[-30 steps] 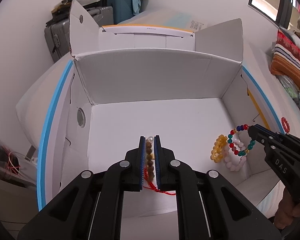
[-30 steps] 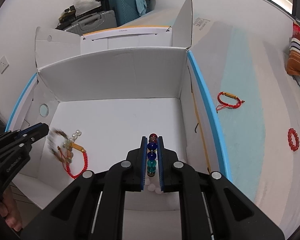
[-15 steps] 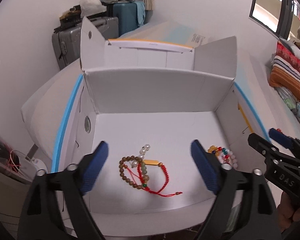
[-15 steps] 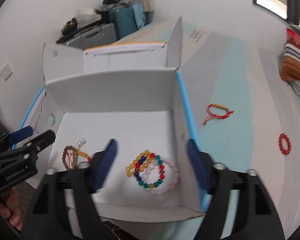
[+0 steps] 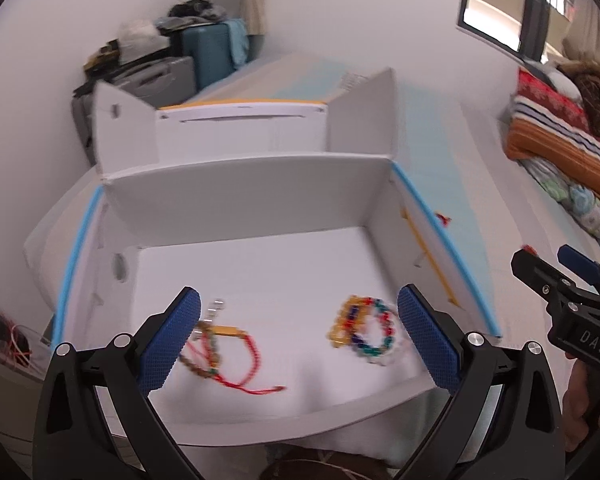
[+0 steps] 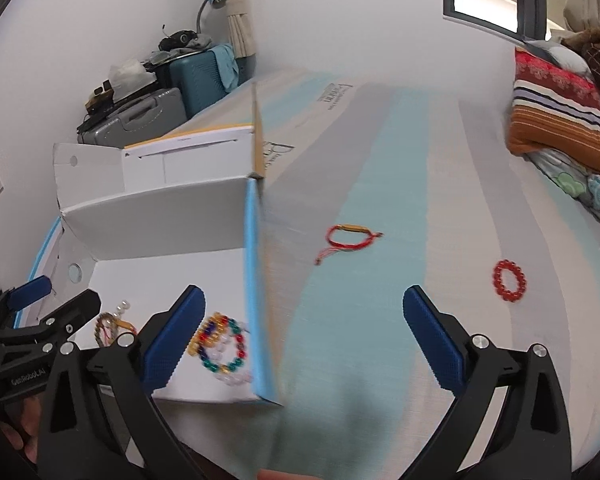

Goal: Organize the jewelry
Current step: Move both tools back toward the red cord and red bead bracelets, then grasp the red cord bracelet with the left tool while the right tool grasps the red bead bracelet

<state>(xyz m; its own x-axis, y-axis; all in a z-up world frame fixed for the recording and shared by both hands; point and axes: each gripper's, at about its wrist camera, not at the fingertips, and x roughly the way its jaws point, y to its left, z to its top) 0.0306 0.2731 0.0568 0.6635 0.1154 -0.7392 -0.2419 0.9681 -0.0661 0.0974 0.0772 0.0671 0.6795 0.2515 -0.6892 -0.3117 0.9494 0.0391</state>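
Observation:
An open white box with blue edges lies on the bed. Inside it, a tangle of brown bead, pearl and red cord bracelets lies front left, and a pile of colourful bead bracelets lies front right. My left gripper is open and empty above the box's front. My right gripper is open and empty, straddling the box's right wall. On the bedspread, a red cord bracelet and a red bead bracelet lie to the right of the box.
The striped bedspread stretches away on the right. Folded blankets and pillows are stacked at far right. Suitcases with clutter stand behind the box by the wall. The box's flaps stand upright at the back.
Both grippers opened and let their bracelets fall into the box, then drew back and up. The right gripper swung to the right, over the box wall toward the bedspread.

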